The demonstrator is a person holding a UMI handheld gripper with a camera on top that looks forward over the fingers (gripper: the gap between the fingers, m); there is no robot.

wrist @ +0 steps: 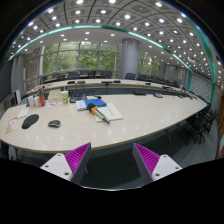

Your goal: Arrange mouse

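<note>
A small dark mouse [54,124] lies on the large beige table [140,118], far ahead and to the left of my fingers. Just left of it lies a larger dark oval pad [30,121]. My gripper [110,160] is held well back from the table's near edge, above the floor. Its two fingers with magenta pads [77,157] stand wide apart and hold nothing.
Papers, a blue book [95,103] and small items lie at the table's middle. White things [10,128] lie at the table's left end. Office chairs [205,120] stand at the right side and along the far side. Windows and a pillar are behind.
</note>
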